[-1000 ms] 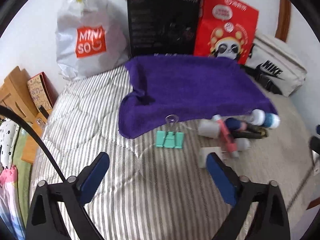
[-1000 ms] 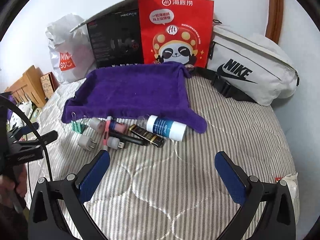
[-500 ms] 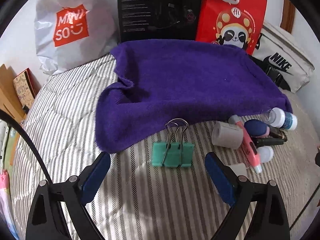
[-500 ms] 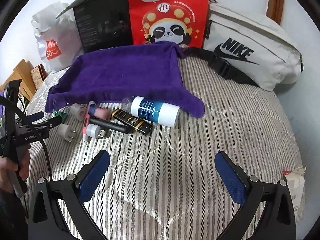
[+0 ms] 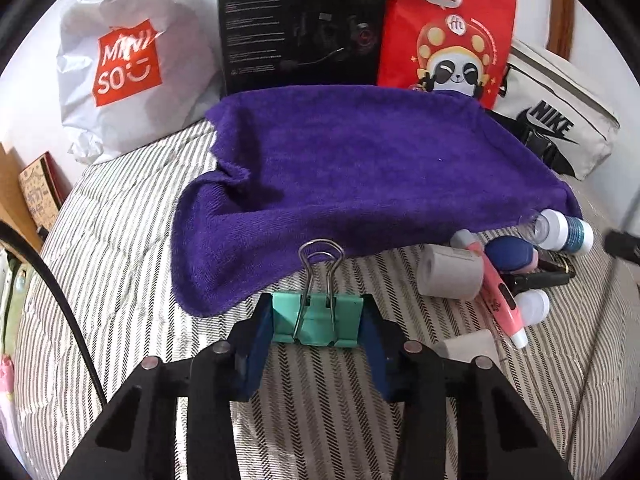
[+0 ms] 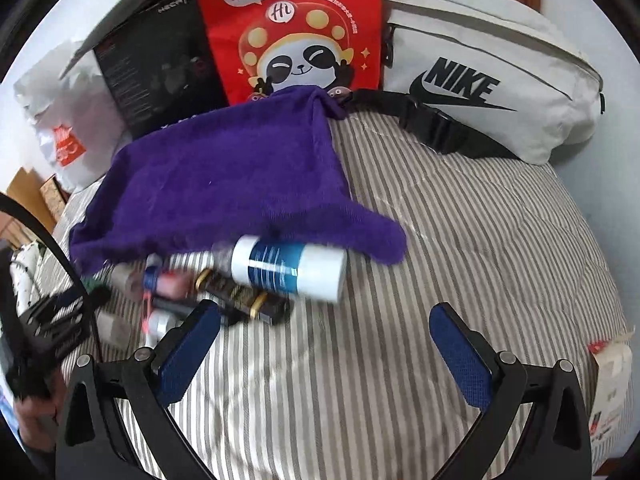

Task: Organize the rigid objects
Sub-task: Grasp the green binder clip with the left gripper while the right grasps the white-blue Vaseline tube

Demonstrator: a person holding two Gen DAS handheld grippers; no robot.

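The clip [image 5: 316, 319] lies flat on the striped bed [image 5: 120, 240], gripped across its width by the just-closed left gripper [image 5: 316, 322], wire handles pointing ahead toward the towel [image 5: 360, 160]; the right gripper [image 6: 324, 344] hangs wide open, empty, nearer the bottle [image 6: 288, 268].

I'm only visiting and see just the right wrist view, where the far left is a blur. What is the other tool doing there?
Observer: The left gripper has just been closing its fingers on a mint-green binder clip; the pads press its sides.
Operator: Which way does it point?
Observer: Its wire handles point away, their loop over the purple towel edge.
Operator: Anything close by?
Observer: A grey cylinder lies to its right, apart.
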